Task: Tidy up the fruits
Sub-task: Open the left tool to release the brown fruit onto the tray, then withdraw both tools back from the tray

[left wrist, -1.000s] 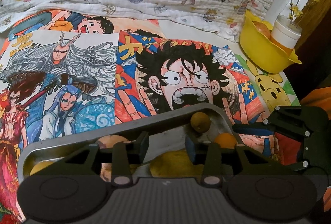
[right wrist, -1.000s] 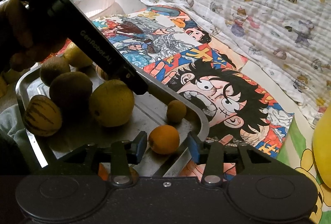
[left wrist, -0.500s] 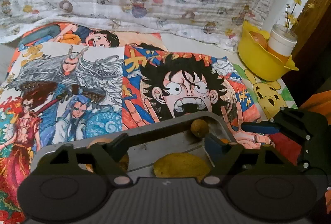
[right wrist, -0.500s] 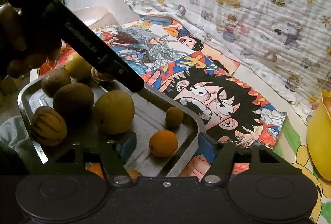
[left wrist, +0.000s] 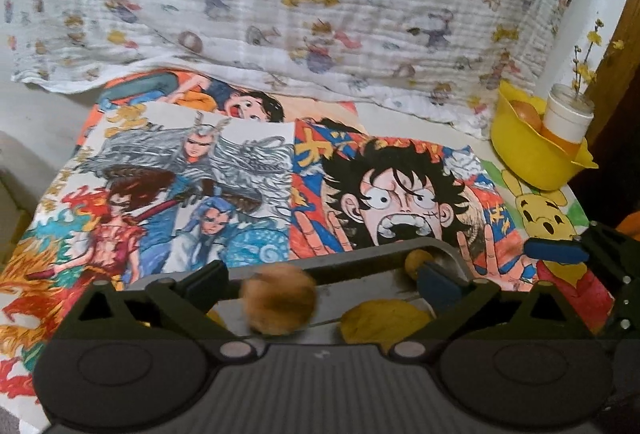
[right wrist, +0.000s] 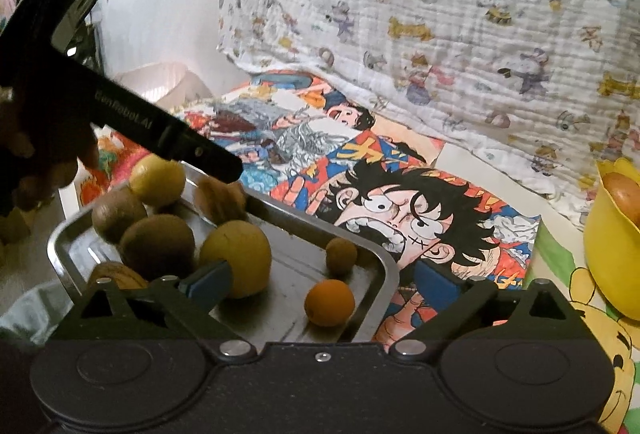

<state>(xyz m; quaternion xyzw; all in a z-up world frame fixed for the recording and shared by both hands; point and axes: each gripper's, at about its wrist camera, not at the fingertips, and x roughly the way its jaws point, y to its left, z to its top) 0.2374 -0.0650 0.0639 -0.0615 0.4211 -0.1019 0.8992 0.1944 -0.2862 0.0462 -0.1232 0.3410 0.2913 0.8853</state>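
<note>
Now both tools opening, nothing pinched. Left tool (left wrist: 320, 280): blurred brown round fruit (left wrist: 279, 299) between spread fingers, touching neither, over grey metal tray (left wrist: 360, 262). Right tool (right wrist: 324, 280): small orange round fruit (right wrist: 329, 302) on tray between wide fingers, untouched. Yellow plastic bowl (right wrist: 608, 258) right of it.

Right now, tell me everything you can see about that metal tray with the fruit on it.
The metal tray is a shallow, silver-grey rectangular pan with rounded corners, a raised rolled rim and a ridged floor. It looks like steel, dull and a little smudged. It lies flat on the colourful cartoon posters, its far corner over the shouting face. Inside are several fruits: brown ones, yellow ones and a small orange one. Neither gripper touches it.
</note>
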